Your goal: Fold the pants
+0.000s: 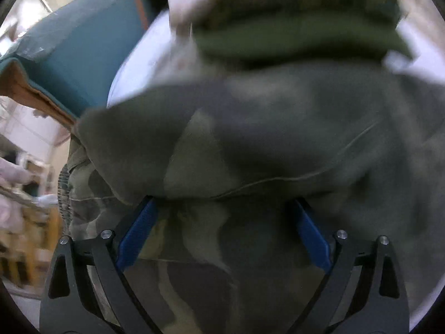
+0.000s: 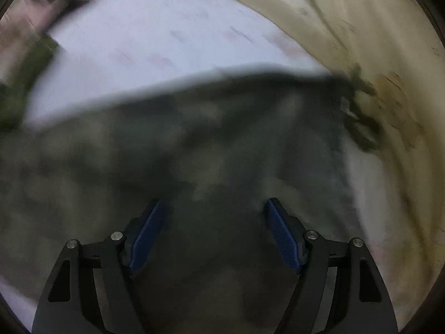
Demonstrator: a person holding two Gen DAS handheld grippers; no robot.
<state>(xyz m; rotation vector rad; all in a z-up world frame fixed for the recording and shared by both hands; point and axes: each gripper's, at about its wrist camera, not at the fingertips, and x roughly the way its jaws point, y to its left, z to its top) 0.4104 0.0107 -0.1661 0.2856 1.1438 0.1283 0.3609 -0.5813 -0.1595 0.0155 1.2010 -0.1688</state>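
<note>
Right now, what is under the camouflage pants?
The camouflage pants lie on a white sheet, which shows around their far edge. What lies beneath their middle is covered.

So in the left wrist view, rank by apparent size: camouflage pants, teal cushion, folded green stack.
1. camouflage pants, though nearness to the camera enlarges them
2. teal cushion and folded green stack: too close to rank
</note>
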